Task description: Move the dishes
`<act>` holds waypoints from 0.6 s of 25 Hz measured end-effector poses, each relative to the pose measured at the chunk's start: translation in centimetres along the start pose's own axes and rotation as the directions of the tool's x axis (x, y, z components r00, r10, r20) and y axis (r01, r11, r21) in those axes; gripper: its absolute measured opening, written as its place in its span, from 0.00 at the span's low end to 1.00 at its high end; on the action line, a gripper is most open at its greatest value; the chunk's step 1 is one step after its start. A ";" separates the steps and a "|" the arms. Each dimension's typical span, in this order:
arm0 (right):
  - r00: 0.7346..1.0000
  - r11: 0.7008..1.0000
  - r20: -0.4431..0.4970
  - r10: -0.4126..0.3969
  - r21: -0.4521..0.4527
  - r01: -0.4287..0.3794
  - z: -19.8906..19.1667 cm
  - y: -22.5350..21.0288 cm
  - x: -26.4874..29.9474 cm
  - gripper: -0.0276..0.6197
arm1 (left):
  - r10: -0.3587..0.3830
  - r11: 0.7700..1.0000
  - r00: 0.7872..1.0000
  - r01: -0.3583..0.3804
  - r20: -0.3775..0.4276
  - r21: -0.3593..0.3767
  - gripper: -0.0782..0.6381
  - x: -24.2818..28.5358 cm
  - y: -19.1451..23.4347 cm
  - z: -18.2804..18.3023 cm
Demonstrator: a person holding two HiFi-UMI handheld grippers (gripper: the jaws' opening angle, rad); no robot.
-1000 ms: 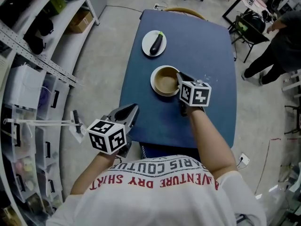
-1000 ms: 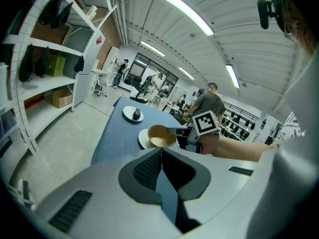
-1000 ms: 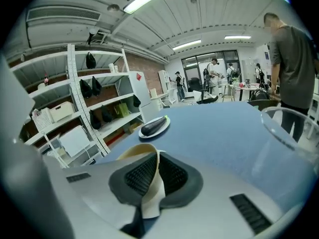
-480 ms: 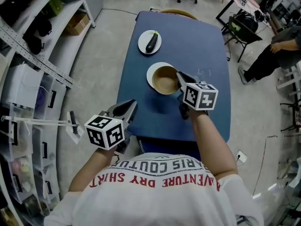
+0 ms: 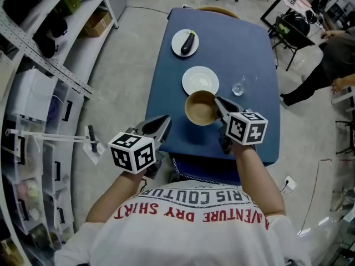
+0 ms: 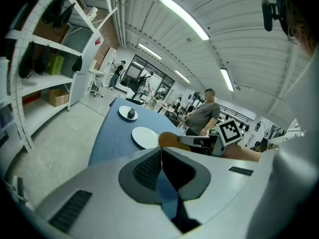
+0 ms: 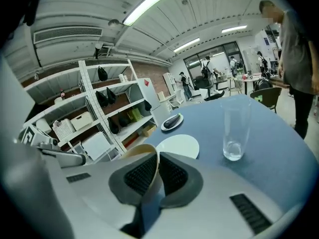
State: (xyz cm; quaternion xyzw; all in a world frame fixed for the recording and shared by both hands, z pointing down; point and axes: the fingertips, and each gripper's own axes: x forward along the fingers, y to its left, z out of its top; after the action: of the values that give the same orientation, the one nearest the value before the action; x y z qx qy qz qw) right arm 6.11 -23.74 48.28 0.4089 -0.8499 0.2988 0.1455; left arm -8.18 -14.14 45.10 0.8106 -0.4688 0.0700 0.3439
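Note:
A tan bowl hangs over the near part of the blue table, and my right gripper is shut on its right rim. In the right gripper view the rim runs between the pads of that gripper. Just beyond lies a bare white plate. Farther back a small plate holds an eggplant. My left gripper is shut on nothing at the table's near left corner. In its view the bowl shows ahead.
A clear drinking glass stands right of the white plate. Metal shelves line the left side. A person and a dark chair are beyond the table's right edge.
The right gripper has lifted the bowl off the white plate and brought it toward the near edge. The plate now lies bare. The left gripper has hardly moved.

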 end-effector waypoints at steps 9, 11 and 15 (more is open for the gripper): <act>0.999 1.000 -0.050 0.009 0.020 -0.008 -4.2 0.7 1.2 0.09 | 0.006 1.000 0.999 -0.007 -0.039 -0.012 0.15 -0.3 1.1 -2.0; 0.998 0.999 -0.059 0.010 0.039 -0.008 -4.9 0.5 1.5 0.09 | 0.008 1.000 0.999 -0.009 -0.048 -0.015 0.15 -0.3 1.3 -2.5; 0.998 0.997 -0.069 0.007 0.077 -0.001 -6.0 -0.1 2.1 0.09 | 0.015 1.000 0.998 -0.016 -0.056 -0.018 0.15 -0.6 1.7 -3.0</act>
State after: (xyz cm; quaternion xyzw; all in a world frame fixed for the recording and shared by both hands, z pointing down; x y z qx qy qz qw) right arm 4.96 -21.30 54.00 0.4018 -0.8330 0.3456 0.1585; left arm -9.28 -12.40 47.96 0.8014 -0.4658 0.0911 0.3639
